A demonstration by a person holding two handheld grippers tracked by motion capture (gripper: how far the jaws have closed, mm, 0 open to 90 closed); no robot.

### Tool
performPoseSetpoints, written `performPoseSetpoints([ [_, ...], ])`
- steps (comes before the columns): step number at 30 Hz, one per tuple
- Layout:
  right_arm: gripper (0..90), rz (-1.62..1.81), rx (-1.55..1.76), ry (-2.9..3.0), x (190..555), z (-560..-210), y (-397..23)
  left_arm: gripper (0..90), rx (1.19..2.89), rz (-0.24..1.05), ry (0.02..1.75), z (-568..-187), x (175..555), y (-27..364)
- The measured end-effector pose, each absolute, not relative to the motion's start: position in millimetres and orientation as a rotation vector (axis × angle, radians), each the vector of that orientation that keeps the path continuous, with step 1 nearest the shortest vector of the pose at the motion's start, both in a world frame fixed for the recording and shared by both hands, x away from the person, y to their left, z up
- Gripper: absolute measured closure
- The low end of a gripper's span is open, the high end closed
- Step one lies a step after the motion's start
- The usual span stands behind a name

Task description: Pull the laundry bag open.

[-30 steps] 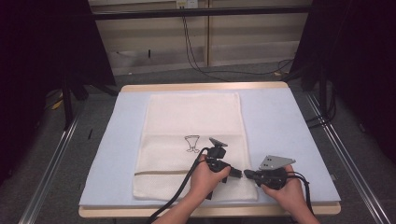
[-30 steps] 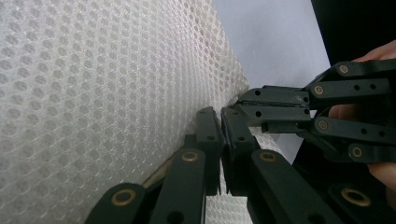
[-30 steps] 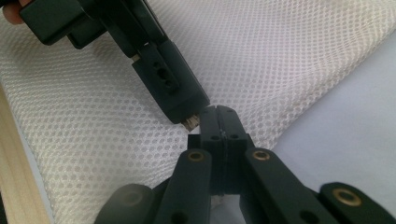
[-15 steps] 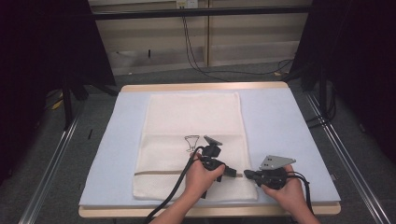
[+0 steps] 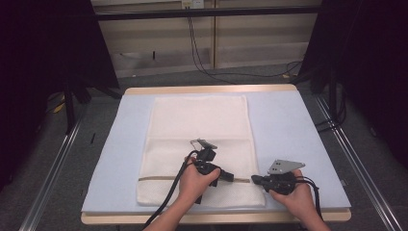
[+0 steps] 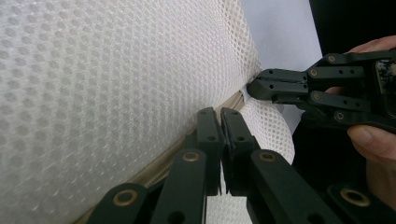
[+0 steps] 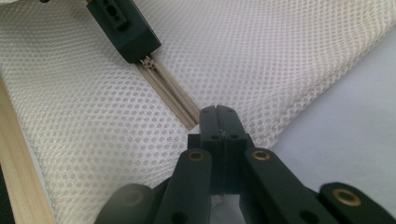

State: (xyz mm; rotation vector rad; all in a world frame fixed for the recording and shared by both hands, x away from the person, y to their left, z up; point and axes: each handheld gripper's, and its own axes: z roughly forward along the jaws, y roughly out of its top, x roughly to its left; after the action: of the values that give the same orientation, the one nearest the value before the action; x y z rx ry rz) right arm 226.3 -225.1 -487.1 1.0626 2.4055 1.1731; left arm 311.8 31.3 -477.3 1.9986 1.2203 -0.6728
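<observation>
A white mesh bag [image 5: 199, 125] lies flat on a light blue mat [image 5: 288, 125]. A beige zipper [image 5: 159, 178] crosses it near the front edge. My left gripper [image 5: 231, 176] lies over the zipper pointing right, shut on the zipper pull. In the right gripper view the left gripper [image 7: 144, 53] is clamped where the zipper [image 7: 170, 91] emerges. My right gripper [image 5: 254, 179] points left, shut on the bag's right edge at the zipper's end [image 7: 218, 112]. In the left gripper view my own jaws [image 6: 220, 114] are pressed together, and the right gripper [image 6: 254, 88] pinches mesh [image 6: 93, 70] just beyond.
The mat covers a wooden table whose front edge [image 5: 216, 217] runs just below both hands. A black cable [image 5: 168, 197] trails from the left gripper off the front. Metal rails [image 5: 53, 163] flank the table on the floor.
My left hand and gripper have slid to the left along the zipper, widening the gap to the right gripper. The right hand has stayed in place.
</observation>
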Motion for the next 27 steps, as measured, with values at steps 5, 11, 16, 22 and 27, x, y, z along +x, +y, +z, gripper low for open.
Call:
performPoseSetpoints([
  [5, 90.0, 1.178, 1.069, 2.407, 227, -487, -225, 87.5, 1.998, -0.679, 1.211, -473, 312, 40],
  [11, 90.0, 1.182, 1.068, 2.410, 227, -487, -226, 87.5, 1.993, -0.675, 1.228, -470, 314, 51],
  [16, 90.0, 1.182, 1.072, 2.411, 227, -487, -226, 87.5, 1.988, -0.658, 1.231, -467, 314, 60],
  [22, 90.0, 1.179, 1.081, 2.404, 226, -487, -225, 87.5, 1.992, -0.652, 1.231, -466, 316, 71],
  [27, 90.0, 1.188, 1.089, 2.406, 227, -488, -226, 87.4, 1.985, -0.661, 1.237, -465, 316, 77],
])
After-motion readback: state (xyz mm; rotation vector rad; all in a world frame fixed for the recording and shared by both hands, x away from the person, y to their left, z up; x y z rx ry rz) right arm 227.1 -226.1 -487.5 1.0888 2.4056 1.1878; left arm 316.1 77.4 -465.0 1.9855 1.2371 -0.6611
